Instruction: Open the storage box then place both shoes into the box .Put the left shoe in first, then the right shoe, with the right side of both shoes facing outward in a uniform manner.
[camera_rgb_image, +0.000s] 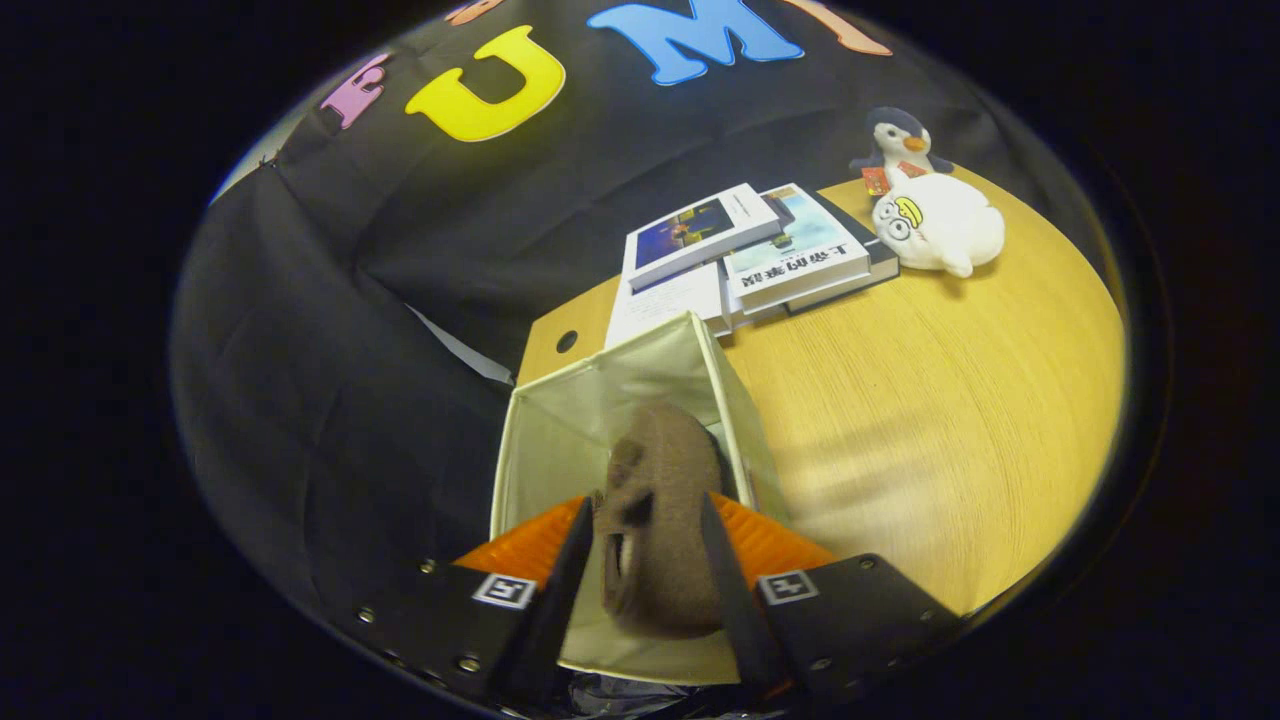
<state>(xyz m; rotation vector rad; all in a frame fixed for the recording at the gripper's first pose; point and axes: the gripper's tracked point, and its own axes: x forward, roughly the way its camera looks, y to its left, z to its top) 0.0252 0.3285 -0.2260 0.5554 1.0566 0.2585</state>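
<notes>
Your gripper (650, 560) clenched on the brown shoe (655, 520) over the open storage box (540, 440), wooden table (930, 400) beyond, books (745, 250), two plush toys (925, 215), black cloth wall (330, 330)

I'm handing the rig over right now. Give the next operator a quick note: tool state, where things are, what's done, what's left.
Tool: shut on the brown shoe, both fingers pressing its sides.
The shoe hangs over the open storage box, which stands at the table edge, books and plush toys beyond.
Done: box opened, shoe lifted.
Left: lower and release it. Box contents are hidden behind the shoe, so check which shoe remains.
</notes>
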